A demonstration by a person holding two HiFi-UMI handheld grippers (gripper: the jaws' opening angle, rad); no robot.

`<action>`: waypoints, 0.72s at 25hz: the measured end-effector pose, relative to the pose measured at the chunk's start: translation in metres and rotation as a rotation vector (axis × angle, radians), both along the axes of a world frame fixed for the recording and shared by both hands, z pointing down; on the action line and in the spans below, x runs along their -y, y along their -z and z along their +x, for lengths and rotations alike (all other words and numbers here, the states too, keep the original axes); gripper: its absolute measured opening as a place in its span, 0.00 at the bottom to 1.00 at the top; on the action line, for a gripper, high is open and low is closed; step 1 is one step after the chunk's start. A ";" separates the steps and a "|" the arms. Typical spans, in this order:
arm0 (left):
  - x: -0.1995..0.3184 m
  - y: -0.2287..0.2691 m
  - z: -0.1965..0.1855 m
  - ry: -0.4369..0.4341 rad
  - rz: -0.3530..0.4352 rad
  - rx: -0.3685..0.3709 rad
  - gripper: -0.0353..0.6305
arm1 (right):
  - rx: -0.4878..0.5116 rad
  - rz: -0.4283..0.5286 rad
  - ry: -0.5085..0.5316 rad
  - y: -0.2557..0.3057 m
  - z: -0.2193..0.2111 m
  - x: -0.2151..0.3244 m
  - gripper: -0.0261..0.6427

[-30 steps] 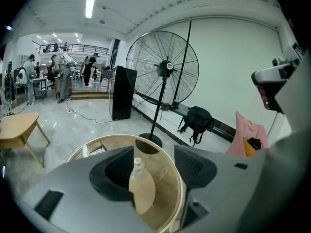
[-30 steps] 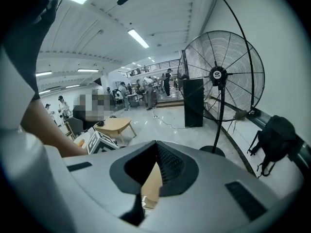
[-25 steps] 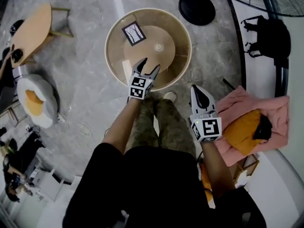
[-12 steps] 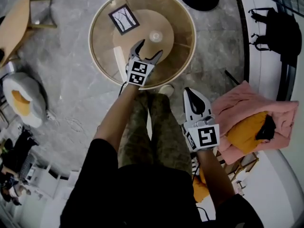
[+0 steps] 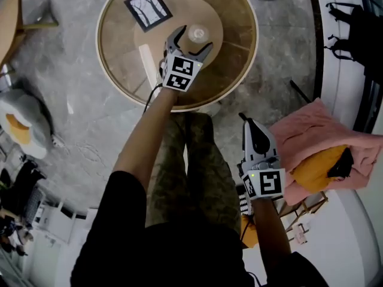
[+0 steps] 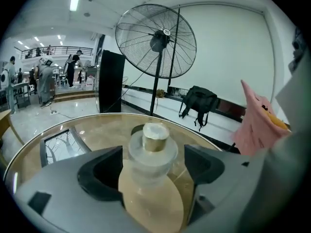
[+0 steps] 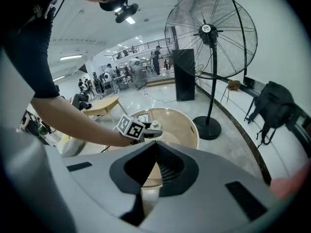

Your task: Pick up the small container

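Note:
The small container (image 5: 197, 33) is a clear little jar with a pale gold lid, upright on the wooden disc of a round glass table (image 5: 239, 52). My left gripper (image 5: 190, 39) reaches over the table. Its jaws have just been opening and now stand wide on either side of the jar. In the left gripper view the container (image 6: 150, 154) stands between the left gripper's (image 6: 153, 155) dark pads, with a gap on each side. My right gripper (image 5: 246, 120) hangs low beside the person's leg, off the table. Its jaws meet in the right gripper view (image 7: 156, 148), with nothing in them.
A framed tree picture (image 5: 147, 8) and a white strip (image 5: 146, 64) lie on the table's left part. A pink cloth with a yellow cushion (image 5: 317, 154) sits to the right. A standing fan (image 6: 156, 40) and a black bag (image 6: 199, 102) stand beyond the table.
Both grippers have sunk. The left one has moved forward over the table to the container, and its jaws have spread wider around it. The right stays shut beside the leg.

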State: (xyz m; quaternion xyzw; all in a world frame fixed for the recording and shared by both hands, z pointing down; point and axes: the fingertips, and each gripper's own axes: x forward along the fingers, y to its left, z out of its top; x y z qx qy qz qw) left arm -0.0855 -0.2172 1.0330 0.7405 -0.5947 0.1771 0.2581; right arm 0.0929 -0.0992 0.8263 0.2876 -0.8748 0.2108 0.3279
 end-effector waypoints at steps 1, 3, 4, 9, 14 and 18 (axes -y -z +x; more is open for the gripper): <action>0.002 -0.005 0.003 -0.019 0.004 0.009 0.63 | -0.011 0.002 -0.009 -0.005 0.007 0.003 0.07; 0.007 -0.014 0.008 -0.046 0.007 0.017 0.63 | -0.033 0.004 -0.032 -0.013 0.020 0.010 0.07; 0.011 -0.018 0.009 -0.052 0.007 0.022 0.63 | -0.043 0.003 -0.044 -0.017 0.027 0.014 0.07; 0.022 -0.030 0.009 -0.040 -0.003 0.047 0.63 | -0.068 -0.010 -0.081 -0.025 0.043 0.024 0.07; 0.035 -0.031 0.007 -0.017 0.004 0.028 0.62 | -0.063 -0.032 -0.085 -0.033 0.039 0.025 0.07; 0.030 -0.033 0.005 -0.012 0.014 0.033 0.61 | -0.068 -0.030 -0.078 -0.038 0.029 0.016 0.07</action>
